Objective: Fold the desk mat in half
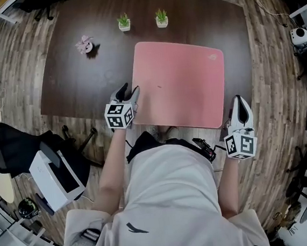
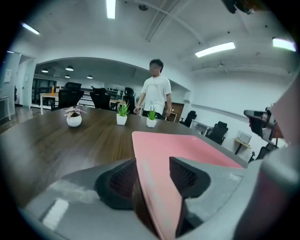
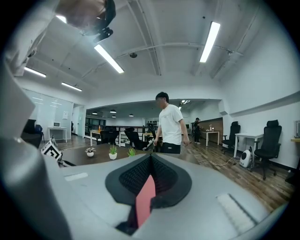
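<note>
Left gripper (image 1: 129,89) astride mat (image 1: 182,84), plants (image 1: 124,22) beyond

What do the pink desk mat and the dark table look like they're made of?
The pink rectangular desk mat: likely soft matte cloth or rubber; no glare, thin edge. The dark brown table: wood-grain top, perhaps laminate or veneer; streaked grain, slight sheen.

No words or numbers can be read. The desk mat (image 1: 179,85) has a small mark in one far corner, too small to make out.
</note>
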